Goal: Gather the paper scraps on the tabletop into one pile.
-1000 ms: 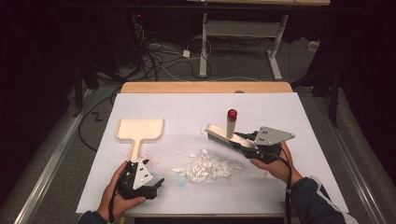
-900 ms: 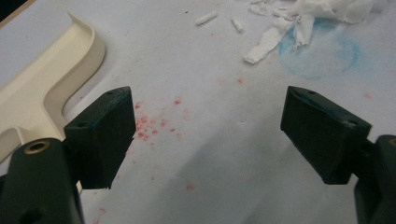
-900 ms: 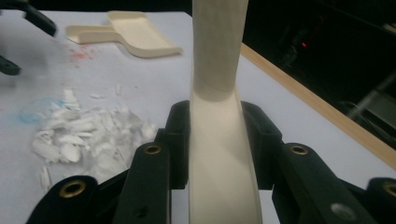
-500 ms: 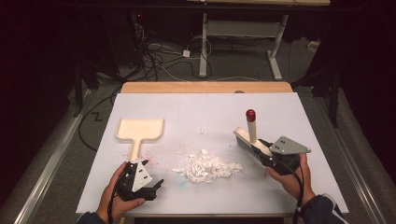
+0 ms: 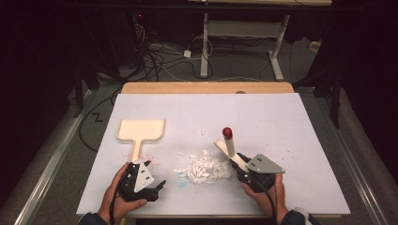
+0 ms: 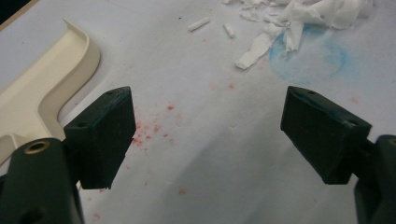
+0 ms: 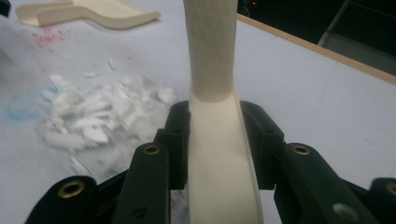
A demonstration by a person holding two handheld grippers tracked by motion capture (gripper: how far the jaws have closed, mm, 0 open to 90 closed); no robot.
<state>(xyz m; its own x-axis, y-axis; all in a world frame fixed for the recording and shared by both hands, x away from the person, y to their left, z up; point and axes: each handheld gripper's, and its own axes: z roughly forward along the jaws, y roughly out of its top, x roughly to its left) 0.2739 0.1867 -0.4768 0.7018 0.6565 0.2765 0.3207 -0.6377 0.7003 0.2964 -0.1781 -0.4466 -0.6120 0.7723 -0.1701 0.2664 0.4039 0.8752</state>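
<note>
Since the earlier frames, our right gripper [image 5: 238, 165] has carried the brush [image 5: 228, 149] leftward and down, so that it now sits at the right edge of the pile of white scraps [image 5: 202, 168], where a second ago it hung out to the right of them. Its jaws are clamped on the brush's pale handle, as the right gripper view shows [image 7: 219, 154], and the red-tipped end sticks up and away from us.

Nearest us on the left, our left gripper [image 5: 141, 180] rests on the white table cover [image 5: 291, 122] with its jaws spread wide and nothing between them; the left gripper view shows only bare, red-flecked sheet between the pads [image 6: 105, 135]. Just beyond it lies the cream dustpan [image 5: 141, 131], its handle pointing back toward that gripper, untouched.

We judge that we are in the sweeping step, gathering the scraps into one heap. Next, we think, the left gripper must close on the dustpan's handle and set its lip against the pile's left side, so the brush can push the scraps across and into it.
</note>
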